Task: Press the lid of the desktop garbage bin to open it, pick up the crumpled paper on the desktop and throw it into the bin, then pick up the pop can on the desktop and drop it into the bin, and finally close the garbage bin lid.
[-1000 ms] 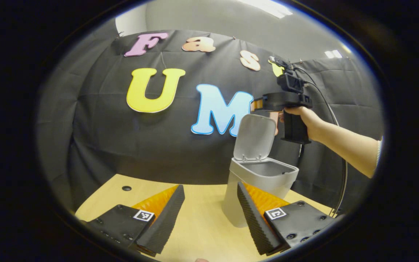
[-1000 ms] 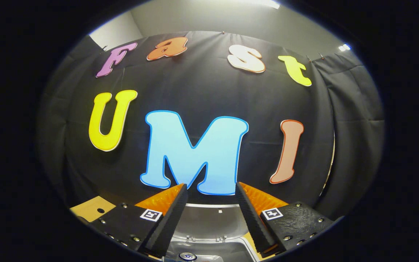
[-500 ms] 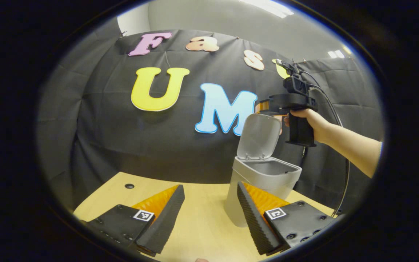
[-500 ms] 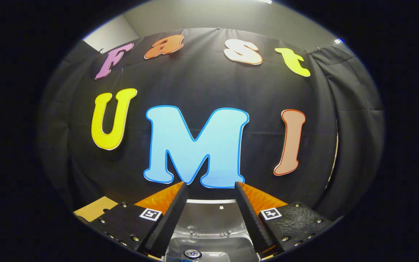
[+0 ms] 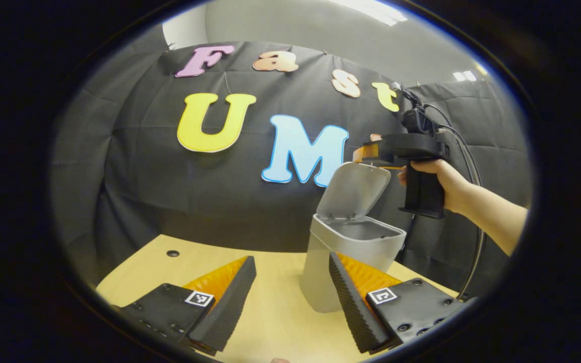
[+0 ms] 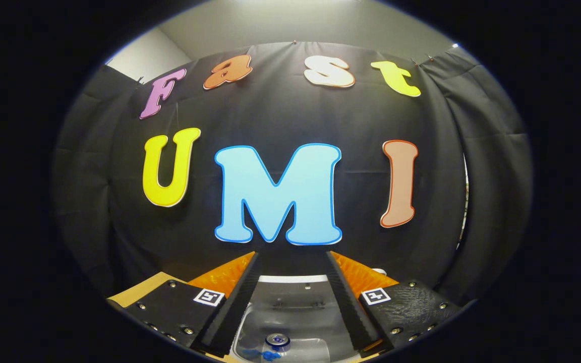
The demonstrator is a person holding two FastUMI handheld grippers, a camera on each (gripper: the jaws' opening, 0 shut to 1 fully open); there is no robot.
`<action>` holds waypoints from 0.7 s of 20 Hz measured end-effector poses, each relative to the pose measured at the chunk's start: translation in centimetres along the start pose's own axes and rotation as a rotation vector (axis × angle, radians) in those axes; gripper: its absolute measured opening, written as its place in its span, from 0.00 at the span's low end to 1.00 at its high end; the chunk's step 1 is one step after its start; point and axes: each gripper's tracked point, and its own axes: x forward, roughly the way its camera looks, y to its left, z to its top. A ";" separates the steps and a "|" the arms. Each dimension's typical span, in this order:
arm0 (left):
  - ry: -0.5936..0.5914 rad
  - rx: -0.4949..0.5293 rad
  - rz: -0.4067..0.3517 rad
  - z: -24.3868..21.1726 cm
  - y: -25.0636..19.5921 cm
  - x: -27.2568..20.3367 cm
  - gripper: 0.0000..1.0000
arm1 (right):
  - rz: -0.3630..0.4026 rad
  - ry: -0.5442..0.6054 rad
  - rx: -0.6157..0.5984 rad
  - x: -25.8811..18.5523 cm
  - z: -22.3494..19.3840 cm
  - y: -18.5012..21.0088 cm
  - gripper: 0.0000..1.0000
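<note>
Left gripper view: the left gripper [image 5: 290,275] hangs open over the table [image 5: 275,312]; rightward, the bin [image 5: 343,254] stands, lid [image 5: 353,189] raised, right gripper [image 5: 371,151] above it, open, the pop can [image 6: 277,341] inside.

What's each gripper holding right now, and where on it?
Nothing. The left gripper is open over the table with an empty gap. The right gripper is open above the bin lid; the pop can already lies in the bin.
</note>
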 end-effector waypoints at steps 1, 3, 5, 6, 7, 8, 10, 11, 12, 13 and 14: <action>-0.002 0.000 -0.005 0.1 -0.3 0.1 0.95 | 0.004 0.006 0.000 -0.4 -0.4 0.0 0.83; -0.005 0.003 -0.011 0.2 -0.7 0.2 0.96 | 0.010 0.020 0.002 -1.0 -0.9 0.1 0.83; -0.005 0.003 -0.012 0.1 -0.8 0.1 0.96 | 0.018 0.048 0.006 -1.5 -1.8 0.1 0.84; -0.005 0.002 -0.014 0.0 -0.9 0.0 0.96 | 0.024 0.064 0.006 -1.7 -2.3 0.2 0.84; -0.006 0.004 -0.014 0.2 -0.9 0.0 0.96 | 0.029 0.082 0.006 -1.9 -2.9 0.3 0.83; -0.005 0.007 -0.012 0.1 -0.8 -0.1 0.96 | 0.034 0.097 0.009 -2.0 -3.7 0.3 0.83; -0.002 0.012 -0.010 0.0 -0.8 -0.3 0.95 | 0.034 0.116 0.008 -2.0 -5.2 0.4 0.84; -0.001 0.012 -0.010 -0.1 -0.7 -0.3 0.95 | 0.032 0.129 0.005 -2.0 -6.1 0.4 0.84; 0.000 0.012 -0.008 -0.1 -0.6 -0.5 0.95 | 0.031 0.142 -0.003 -1.8 -7.3 0.5 0.84; 0.002 0.012 -0.005 -0.2 -0.4 -0.6 0.96 | 0.027 0.155 -0.011 -1.7 -8.3 0.5 0.84; 0.003 0.015 -0.001 -0.2 -0.2 -0.8 0.95 | 0.027 0.166 -0.017 -1.6 -9.4 0.5 0.84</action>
